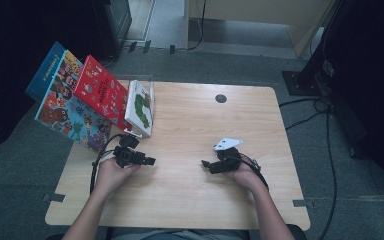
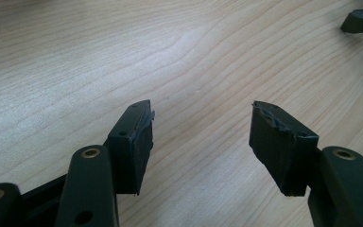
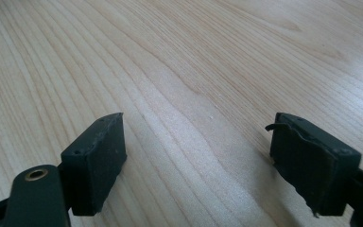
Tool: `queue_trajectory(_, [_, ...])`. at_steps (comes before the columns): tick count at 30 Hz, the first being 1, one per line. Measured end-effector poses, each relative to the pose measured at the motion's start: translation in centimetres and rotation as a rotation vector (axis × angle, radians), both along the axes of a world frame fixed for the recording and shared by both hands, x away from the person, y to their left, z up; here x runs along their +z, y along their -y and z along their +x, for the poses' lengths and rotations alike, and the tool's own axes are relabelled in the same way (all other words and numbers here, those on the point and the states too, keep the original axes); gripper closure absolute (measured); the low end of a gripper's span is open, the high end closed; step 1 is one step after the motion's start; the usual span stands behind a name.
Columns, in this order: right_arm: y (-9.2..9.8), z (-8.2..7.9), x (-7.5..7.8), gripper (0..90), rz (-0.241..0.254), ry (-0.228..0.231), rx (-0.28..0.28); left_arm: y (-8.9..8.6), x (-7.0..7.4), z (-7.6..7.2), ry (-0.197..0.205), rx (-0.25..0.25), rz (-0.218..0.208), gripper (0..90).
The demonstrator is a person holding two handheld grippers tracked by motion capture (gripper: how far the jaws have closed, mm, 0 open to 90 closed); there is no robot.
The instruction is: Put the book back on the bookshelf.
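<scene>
Low over the wooden table (image 1: 190, 200), my left gripper (image 1: 149, 161) points right toward the middle, held in the person's left hand. Its black jaws stand open over bare wood in the left gripper view (image 2: 201, 123), with nothing between them. Opposite it, my right gripper (image 1: 205, 163) points left, with a grey three-cornered plate (image 1: 228, 144) on top. Those jaws are open too, wide apart over bare wood in the right gripper view (image 3: 196, 137). A tip of the right gripper's jaw (image 2: 361, 21) shows at the far corner of the left gripper view. The two grippers face each other with a gap between them.
Three picture books lean at the table's back left: a large multicoloured one (image 1: 67, 107), a red one (image 1: 102, 92) and a white one with a green caterpillar (image 1: 141, 106). A dark round hole (image 1: 221, 98) sits near the far edge. Cables (image 1: 325, 130) lie on the floor to the right.
</scene>
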State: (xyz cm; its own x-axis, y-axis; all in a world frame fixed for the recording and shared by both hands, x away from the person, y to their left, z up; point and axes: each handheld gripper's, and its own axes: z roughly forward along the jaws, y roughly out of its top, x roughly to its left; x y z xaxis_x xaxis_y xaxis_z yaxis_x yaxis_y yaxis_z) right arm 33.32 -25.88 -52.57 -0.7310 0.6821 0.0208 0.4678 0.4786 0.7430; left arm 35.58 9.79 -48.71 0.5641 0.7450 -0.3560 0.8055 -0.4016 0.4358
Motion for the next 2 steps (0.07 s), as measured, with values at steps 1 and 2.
queue_trajectory(1, [-0.01,-0.01,0.00,18.2,0.001,-0.002,0.001,-0.07,-0.01,0.02,-0.002,-0.003,0.003,40.9])
queue_trajectory(2, [-0.01,-0.01,0.00,17.9,0.000,-0.002,0.003,-0.12,-0.04,0.02,-0.001,-0.003,0.005,40.8])
